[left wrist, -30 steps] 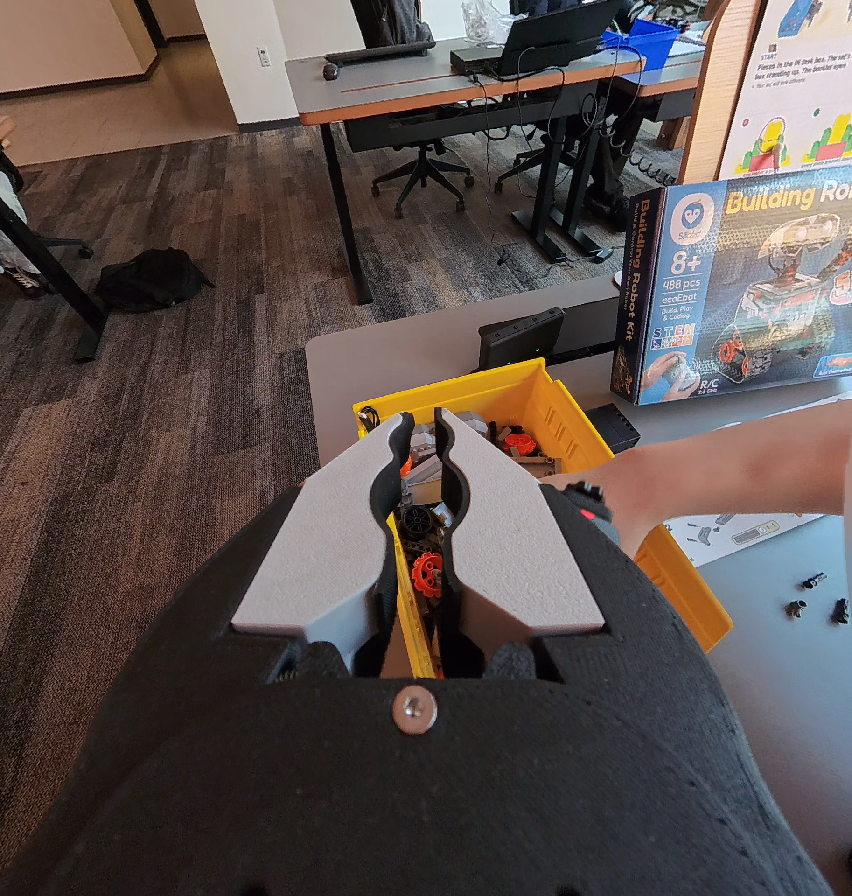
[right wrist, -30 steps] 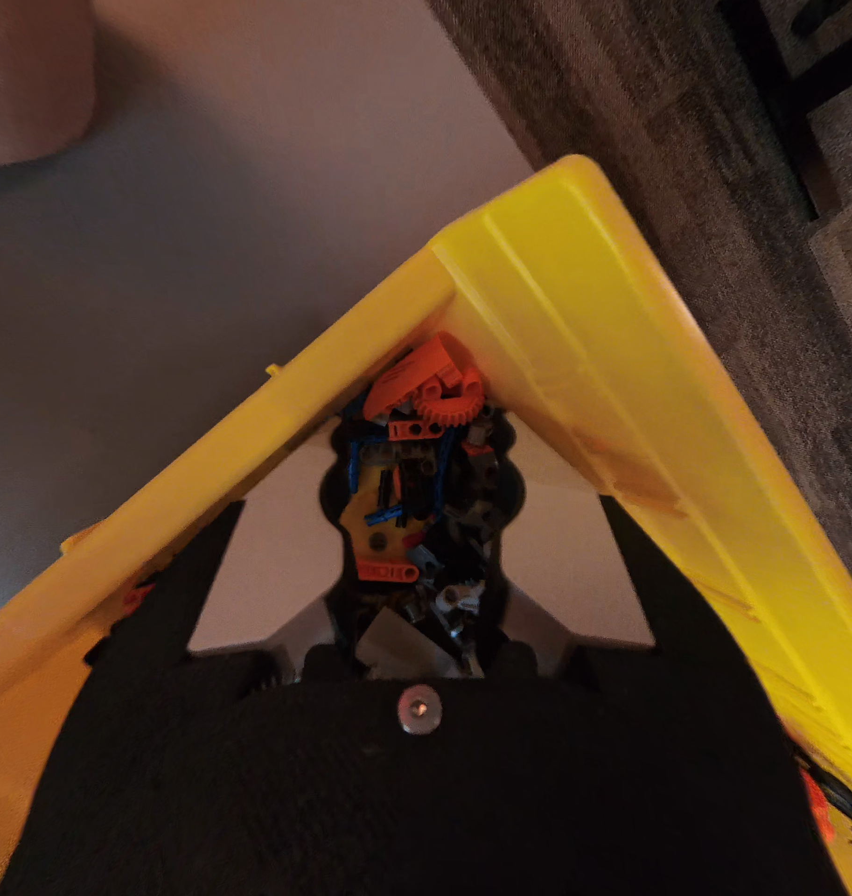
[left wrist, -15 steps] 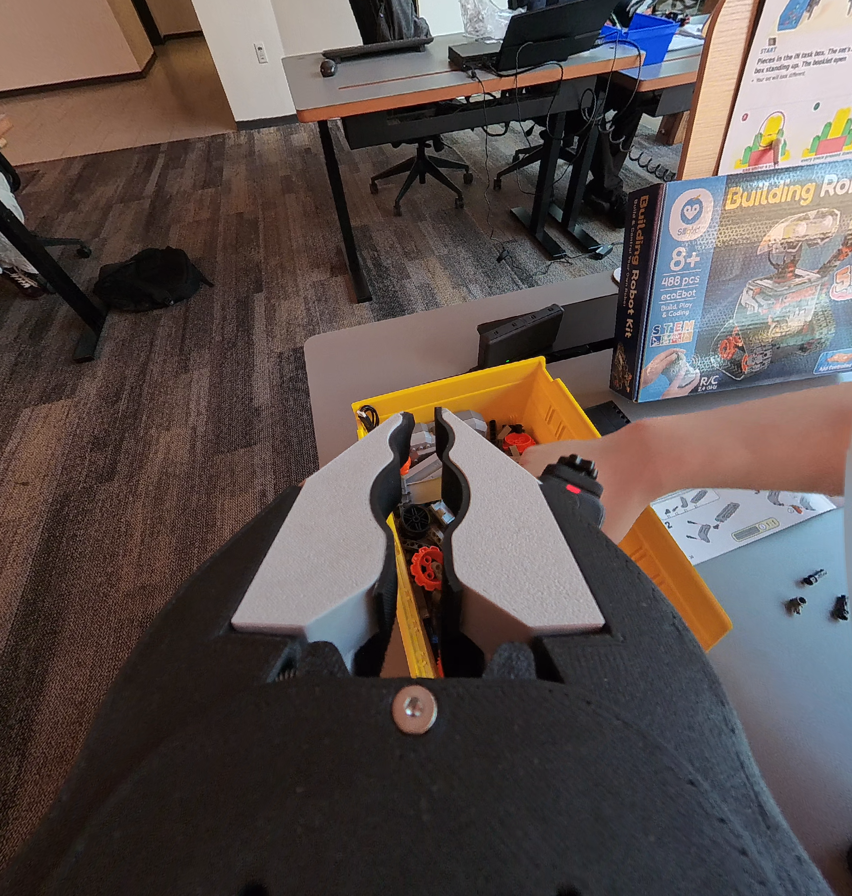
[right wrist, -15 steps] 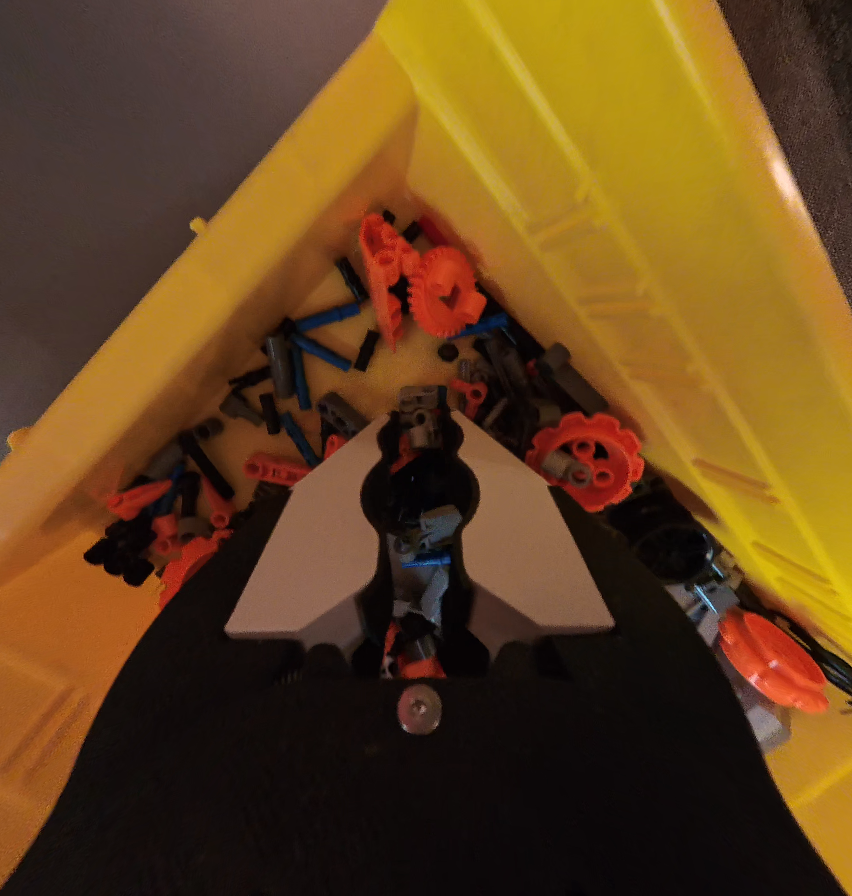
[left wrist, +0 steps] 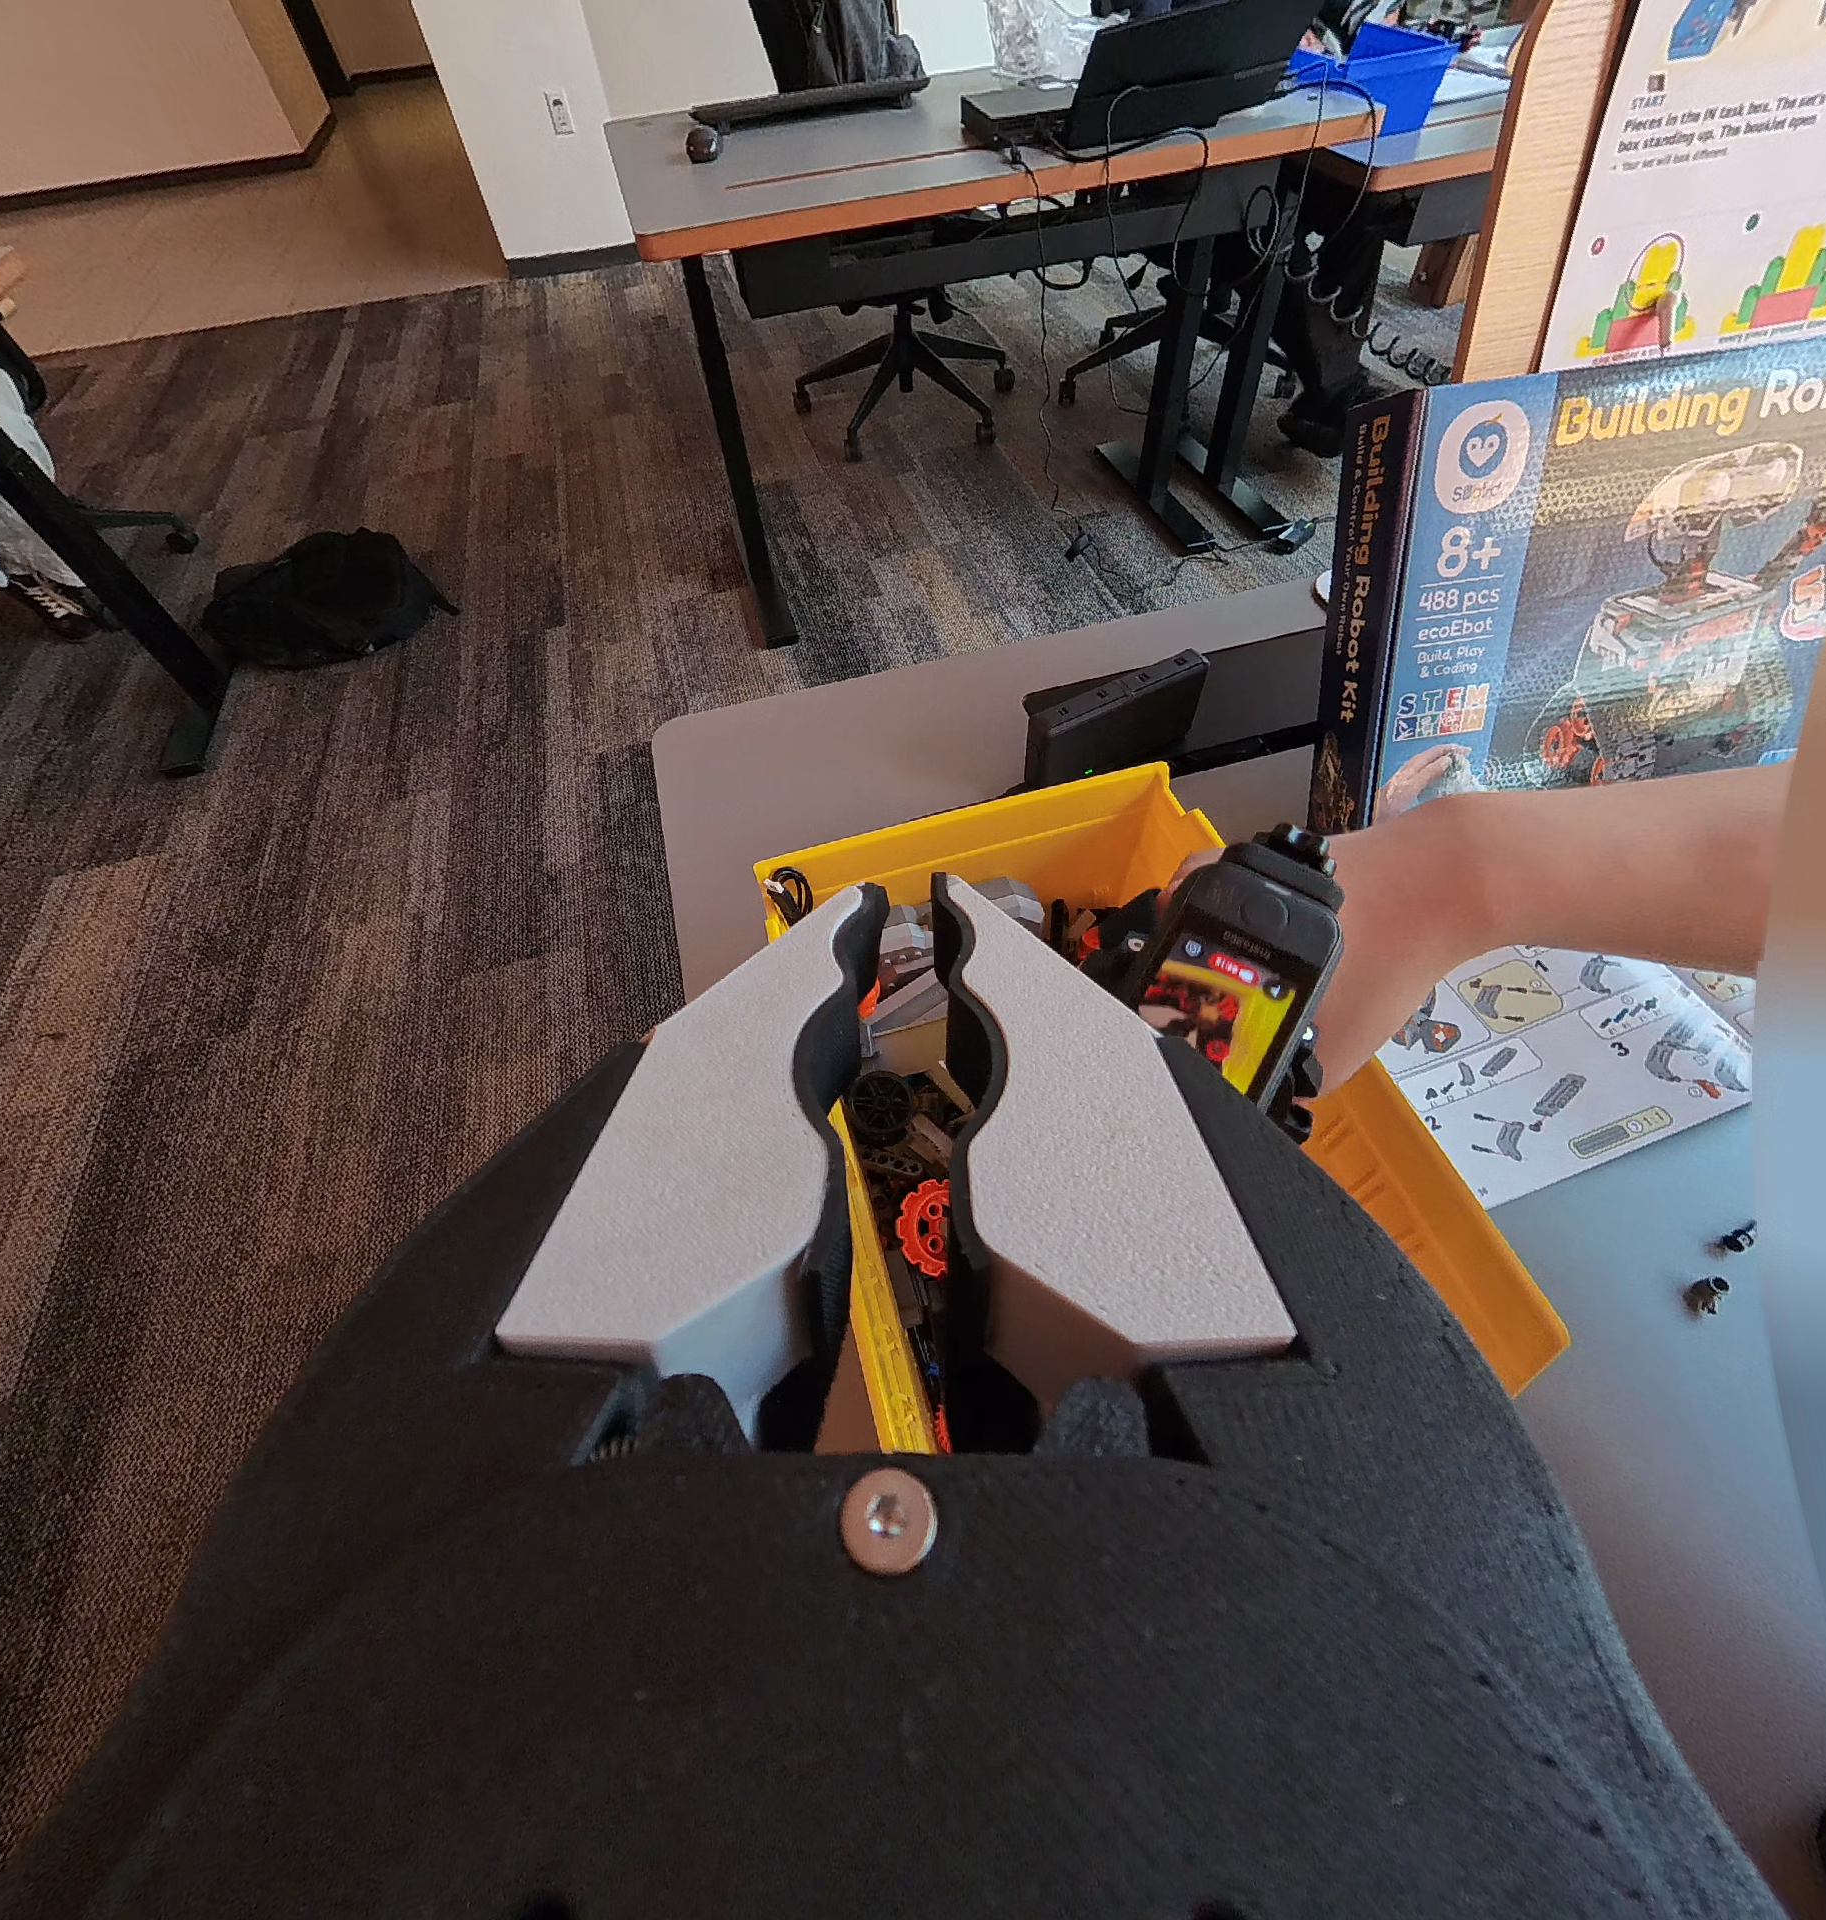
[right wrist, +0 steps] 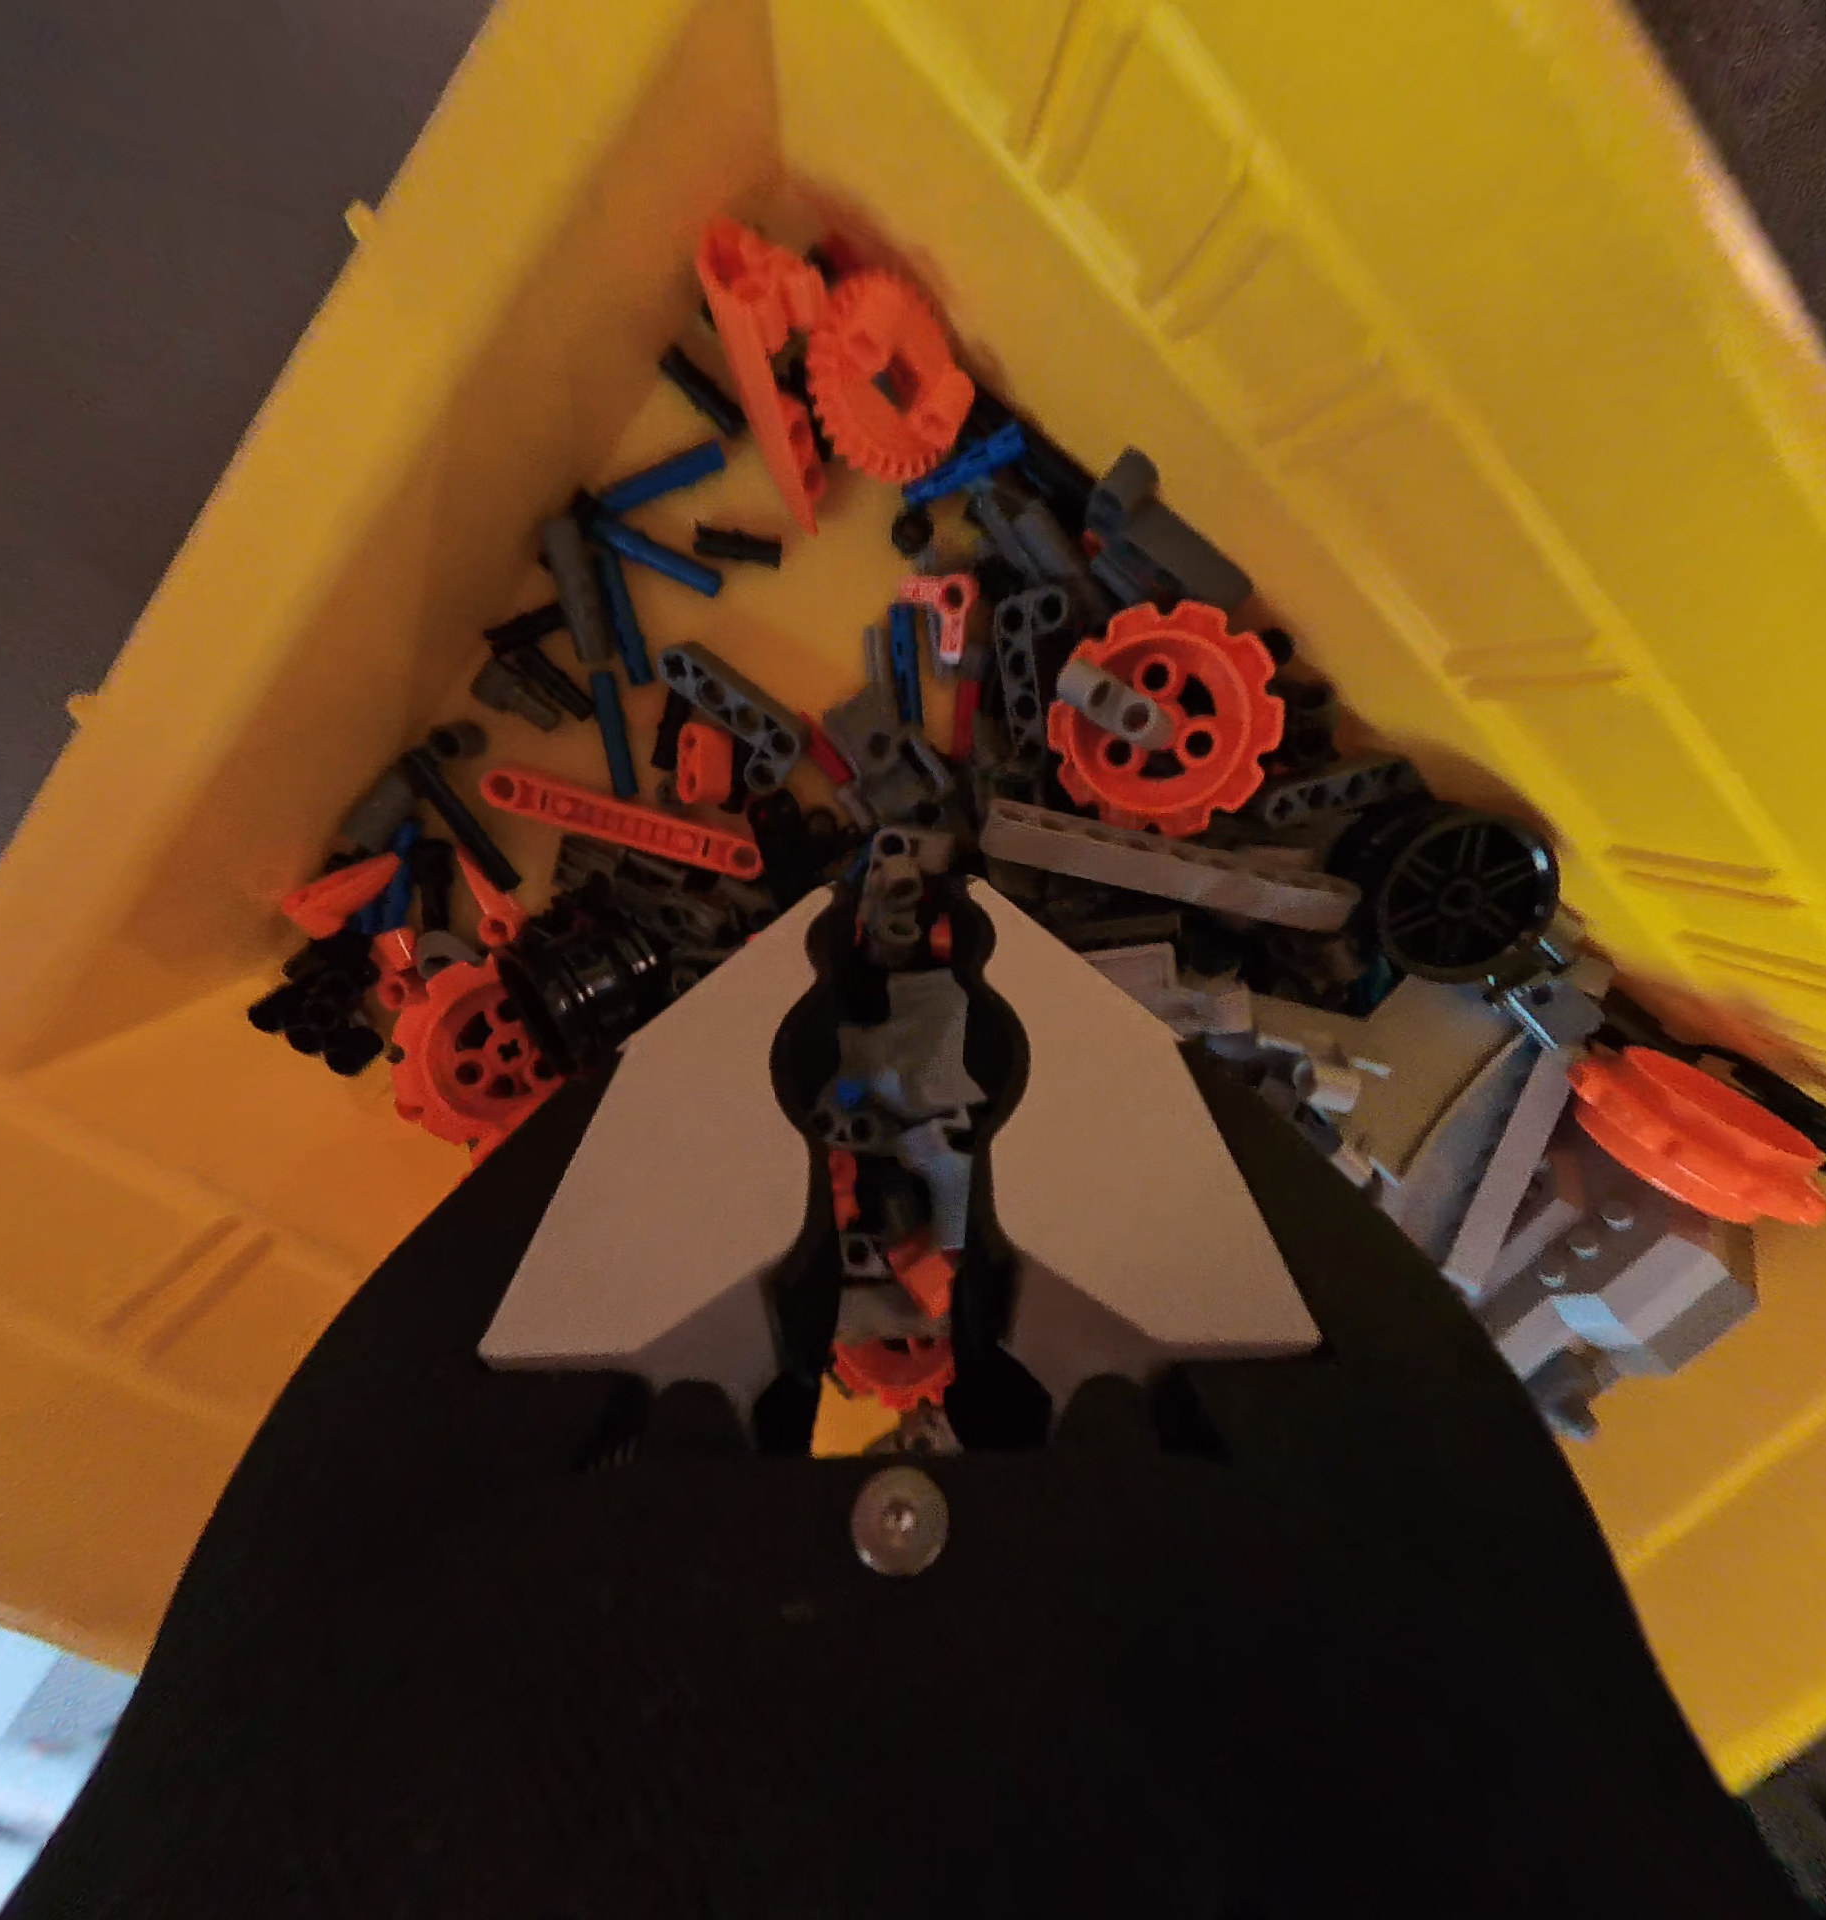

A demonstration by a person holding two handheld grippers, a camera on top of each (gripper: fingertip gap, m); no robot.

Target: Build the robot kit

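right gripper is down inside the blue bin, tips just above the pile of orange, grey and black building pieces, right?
Not quite: the bin is yellow, not blue, as the right wrist view shows. The rest stands: the right gripper is down inside it, tips just above the pile of orange, grey and black building pieces.

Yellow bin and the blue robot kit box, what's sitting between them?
In the left wrist view, a black device sits on the table behind the yellow bin, left of the kit box.
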